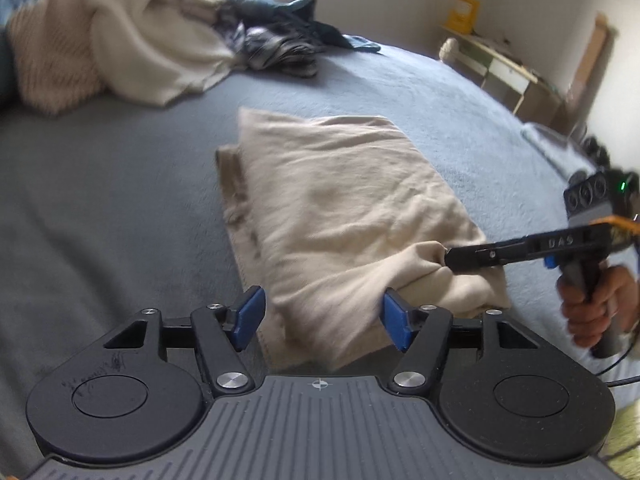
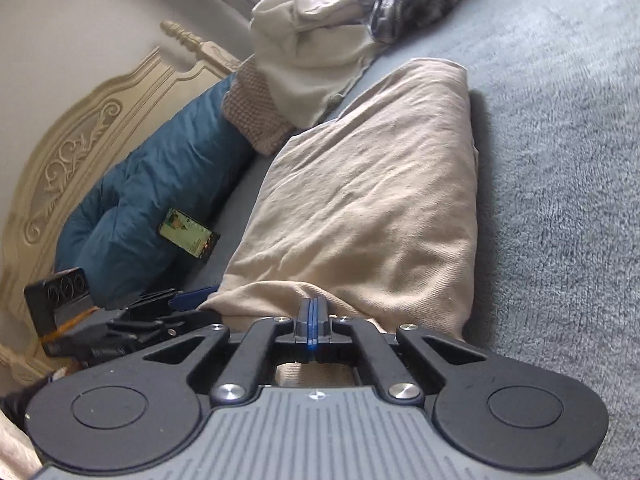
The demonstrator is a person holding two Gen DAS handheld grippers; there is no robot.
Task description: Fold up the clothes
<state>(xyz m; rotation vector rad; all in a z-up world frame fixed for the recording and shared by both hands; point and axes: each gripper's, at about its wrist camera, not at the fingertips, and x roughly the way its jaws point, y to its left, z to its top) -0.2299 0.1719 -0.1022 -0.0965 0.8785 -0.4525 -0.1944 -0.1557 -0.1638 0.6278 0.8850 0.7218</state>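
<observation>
Right hand-held gripper [image 1: 448, 258] is pinching the beige garment [image 1: 344, 200], mostly folded on the bed [image 1: 120, 200]; left hand-held gripper [image 1: 324, 316] is gaping empty; heaped clothes [image 1: 160, 48] are awaiting folding.

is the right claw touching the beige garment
Touching. The left wrist view shows the right claw pinched shut on a bunched corner of the beige garment; the right wrist view shows its closed pads at the cloth edge.

Each fisheye camera looked forward and down along its own claw, close over the bed [image 1: 120, 200]: the left view faced the window side, the right faced the headboard [image 2: 80, 152], and both shared the folded beige garment [image 1: 340, 200].
</observation>
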